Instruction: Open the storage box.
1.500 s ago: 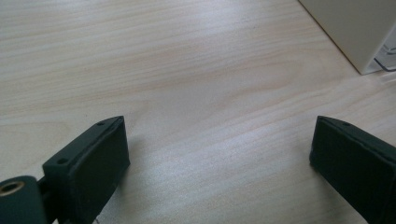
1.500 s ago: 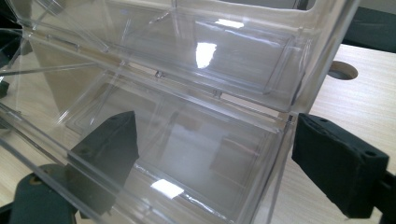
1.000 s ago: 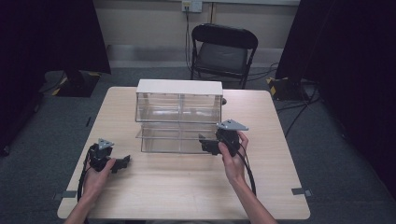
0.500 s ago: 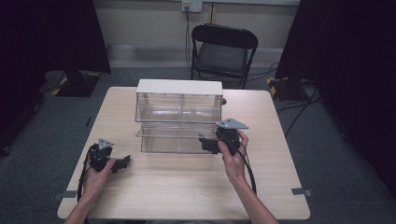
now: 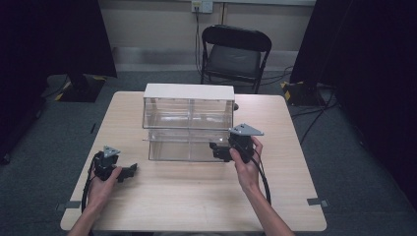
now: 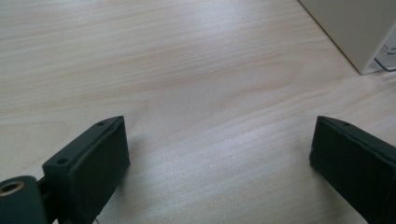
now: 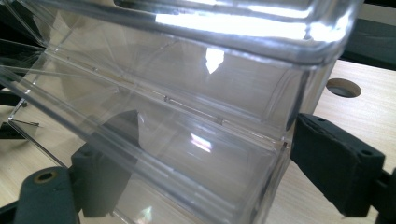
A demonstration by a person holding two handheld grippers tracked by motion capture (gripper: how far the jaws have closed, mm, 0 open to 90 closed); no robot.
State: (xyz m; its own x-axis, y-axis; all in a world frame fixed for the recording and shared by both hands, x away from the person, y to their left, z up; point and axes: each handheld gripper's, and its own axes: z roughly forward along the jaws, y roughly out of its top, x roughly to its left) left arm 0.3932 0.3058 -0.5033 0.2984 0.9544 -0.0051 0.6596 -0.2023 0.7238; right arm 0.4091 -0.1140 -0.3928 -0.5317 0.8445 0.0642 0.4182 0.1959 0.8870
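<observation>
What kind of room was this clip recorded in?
Likely a lab or studio set up for recording: a lone wooden table on grey carpet, black curtains at both sides, and a folding chair by a wall socket.

The high view looks forward and down from above the person's side, taking in the whole pale wooden table [image 5: 196, 196]. The left gripper view sits low and close over the tabletop, facing bare wood. The right gripper view looks at very close range into the clear plastic drawer [image 7: 177, 140], also centre-frame in the high view.
</observation>
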